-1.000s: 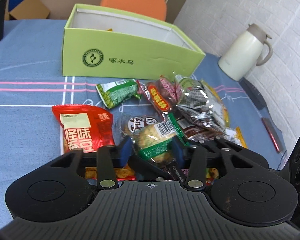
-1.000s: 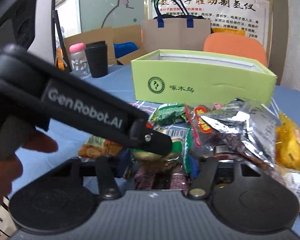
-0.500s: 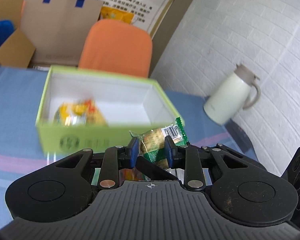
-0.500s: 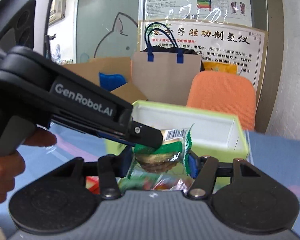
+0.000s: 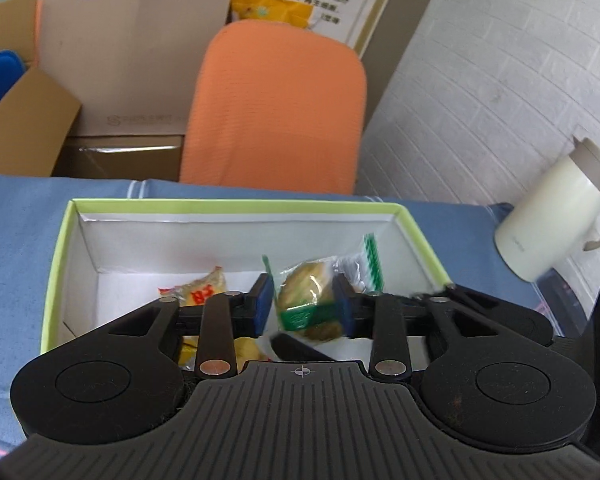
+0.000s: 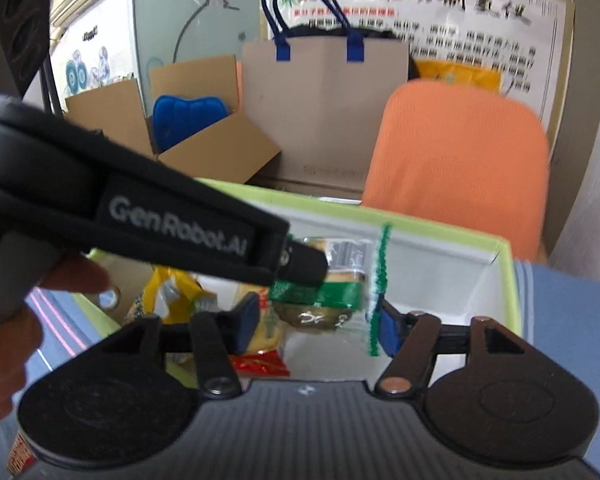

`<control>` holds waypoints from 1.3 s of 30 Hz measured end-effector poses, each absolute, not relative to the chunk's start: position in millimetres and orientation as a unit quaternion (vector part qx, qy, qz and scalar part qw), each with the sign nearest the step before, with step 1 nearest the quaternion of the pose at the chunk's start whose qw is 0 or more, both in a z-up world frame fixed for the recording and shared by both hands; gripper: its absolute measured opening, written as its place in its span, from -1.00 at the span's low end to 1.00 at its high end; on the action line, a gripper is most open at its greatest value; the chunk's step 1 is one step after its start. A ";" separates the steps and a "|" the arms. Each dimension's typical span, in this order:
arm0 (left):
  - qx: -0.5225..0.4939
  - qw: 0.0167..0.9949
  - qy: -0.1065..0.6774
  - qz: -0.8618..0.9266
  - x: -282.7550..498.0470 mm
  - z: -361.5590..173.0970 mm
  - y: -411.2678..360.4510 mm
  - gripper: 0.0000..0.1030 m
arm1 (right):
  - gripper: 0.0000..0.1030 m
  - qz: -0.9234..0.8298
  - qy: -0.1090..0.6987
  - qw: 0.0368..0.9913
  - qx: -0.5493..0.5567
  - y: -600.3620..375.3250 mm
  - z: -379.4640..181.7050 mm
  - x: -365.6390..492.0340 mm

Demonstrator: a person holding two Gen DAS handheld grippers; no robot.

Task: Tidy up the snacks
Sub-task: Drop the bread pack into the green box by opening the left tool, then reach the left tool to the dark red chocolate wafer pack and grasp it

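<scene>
Basically both grippers sit over the green box (image 5: 236,206) for the drop: left gripper (image 5: 304,306) and right gripper (image 6: 316,322) jaws just eased apart around the green-wrapped snack (image 5: 306,296), above the yellow packets (image 5: 198,290) already inside.

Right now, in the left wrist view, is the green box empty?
No: a yellow snack packet already lies inside the green box.
</scene>
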State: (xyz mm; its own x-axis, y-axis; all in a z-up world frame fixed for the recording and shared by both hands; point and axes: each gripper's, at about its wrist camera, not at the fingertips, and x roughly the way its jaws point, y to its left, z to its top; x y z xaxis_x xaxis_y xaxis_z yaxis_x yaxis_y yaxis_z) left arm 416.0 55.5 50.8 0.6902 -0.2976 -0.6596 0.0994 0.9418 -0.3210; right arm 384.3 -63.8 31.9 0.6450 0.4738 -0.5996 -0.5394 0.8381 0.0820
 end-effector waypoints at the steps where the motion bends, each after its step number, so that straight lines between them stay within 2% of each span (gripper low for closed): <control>1: -0.135 0.912 0.371 -0.107 412.8 52.6 58.5 -0.51 | 0.39 0.278 0.306 0.909 -0.051 -66.9 35.5 379.0; 4: -0.139 0.922 0.344 -0.110 391.6 67.4 65.7 -0.43 | 0.53 0.269 0.268 0.924 -0.049 -83.3 57.4 355.2; 8: -0.135 0.934 0.309 -0.120 346.2 88.1 70.8 -0.21 | 0.71 0.255 0.218 0.941 -0.042 -108.9 85.5 305.8; 10: -0.134 0.936 0.301 -0.126 318.4 94.1 71.0 -0.16 | 0.81 0.249 0.198 0.947 -0.039 -117.4 91.7 275.7; 15: -0.139 0.929 0.308 -0.150 251.4 78.7 69.7 -0.06 | 0.81 0.251 0.205 0.946 -0.032 -120.7 75.6 192.5; 24: -0.195 0.884 0.399 -0.149 153.3 6.7 83.2 -0.09 | 0.81 0.295 0.304 0.905 0.024 -84.2 -3.8 94.9; 32: -0.203 0.885 0.400 -0.124 125.0 2.3 103.5 -0.02 | 0.81 0.267 0.333 0.903 0.046 -86.4 -25.0 98.6; 39: -0.209 0.881 0.400 -0.141 125.8 1.9 100.0 0.03 | 0.82 0.224 0.326 0.916 0.065 -116.3 -15.8 99.6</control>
State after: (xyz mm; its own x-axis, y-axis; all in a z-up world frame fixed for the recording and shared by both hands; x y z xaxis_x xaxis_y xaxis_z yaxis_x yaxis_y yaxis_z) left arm 125.8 100.0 1.9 0.6402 -0.4159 -0.6459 0.0813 0.8728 -0.4813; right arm 99.6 -116.3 -15.8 0.6877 0.4524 -0.5678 -0.3674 0.8914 0.2652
